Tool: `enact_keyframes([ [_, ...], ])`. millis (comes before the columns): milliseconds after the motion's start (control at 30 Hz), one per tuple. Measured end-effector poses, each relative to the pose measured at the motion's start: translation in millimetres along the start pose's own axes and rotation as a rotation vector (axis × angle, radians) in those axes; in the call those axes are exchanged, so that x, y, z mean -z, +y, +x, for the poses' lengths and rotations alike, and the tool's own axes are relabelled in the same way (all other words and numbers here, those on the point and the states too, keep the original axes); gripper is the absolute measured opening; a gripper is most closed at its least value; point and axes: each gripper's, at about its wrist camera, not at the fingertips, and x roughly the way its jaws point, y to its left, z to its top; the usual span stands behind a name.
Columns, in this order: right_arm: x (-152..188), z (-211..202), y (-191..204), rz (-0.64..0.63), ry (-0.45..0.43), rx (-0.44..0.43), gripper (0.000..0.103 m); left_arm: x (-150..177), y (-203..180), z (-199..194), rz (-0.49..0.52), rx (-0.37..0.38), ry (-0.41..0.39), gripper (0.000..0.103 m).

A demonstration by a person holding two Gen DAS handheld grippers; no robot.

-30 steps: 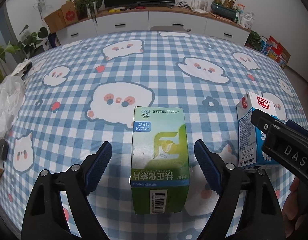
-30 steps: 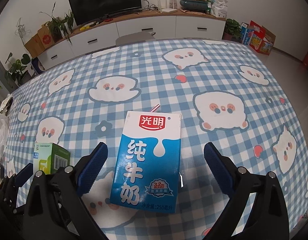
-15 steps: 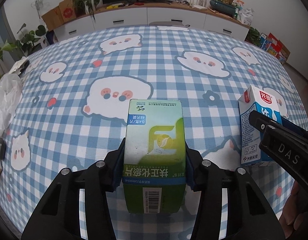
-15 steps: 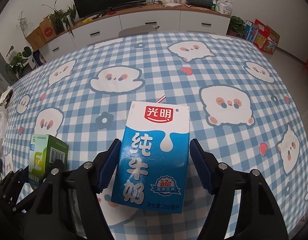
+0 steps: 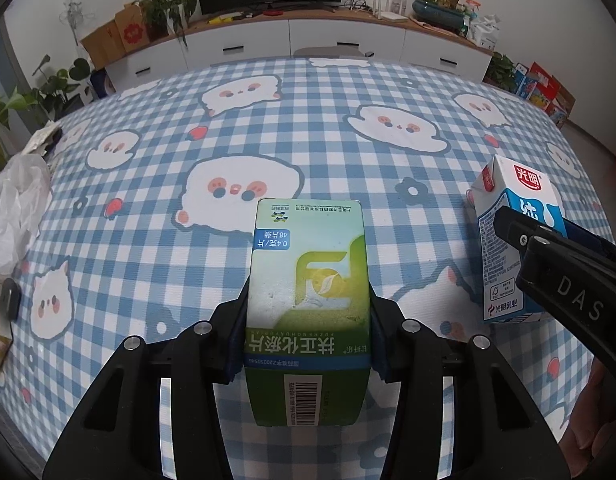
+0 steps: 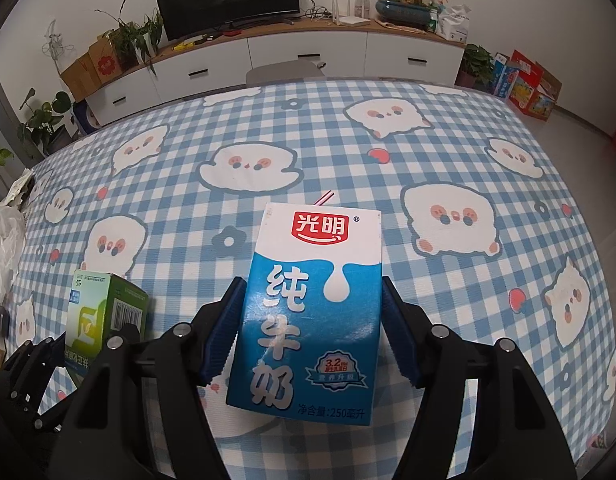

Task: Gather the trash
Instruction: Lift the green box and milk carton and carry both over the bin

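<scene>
Green box [image 5: 308,304]: clamped between both pads of the left gripper [image 5: 304,340], near the table's near edge.
Milk carton [image 6: 308,304]: pinched at both sides by the right gripper [image 6: 311,332], upright, straw seen at its top.
Table [image 5: 308,120]: covered by a blue checked cloth.
Plastic bag [image 5: 16,216]: crumpled at the left edge.

Each fisheye rides close behind its own gripper, looking forward and slightly down across the table [image 5: 347,92] toward the TV cabinet [image 6: 308,56]. The left view catches the right gripper [image 5: 563,276] at its right edge; the right view catches the left gripper [image 6: 60,344] at its lower left
</scene>
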Motion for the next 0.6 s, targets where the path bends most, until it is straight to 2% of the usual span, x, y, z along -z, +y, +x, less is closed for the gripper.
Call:
enact_keyframes([
  [400, 6, -47, 7, -0.021, -0.054, -0.006, 0.063, 6, 12, -41, -0.016, 0.004, -0.045, 0.047],
  [600, 25, -71, 10, -0.028, -0.075, -0.010, 0.063, 18, 17, -64, -0.018, 0.015, -0.064, 0.047],
])
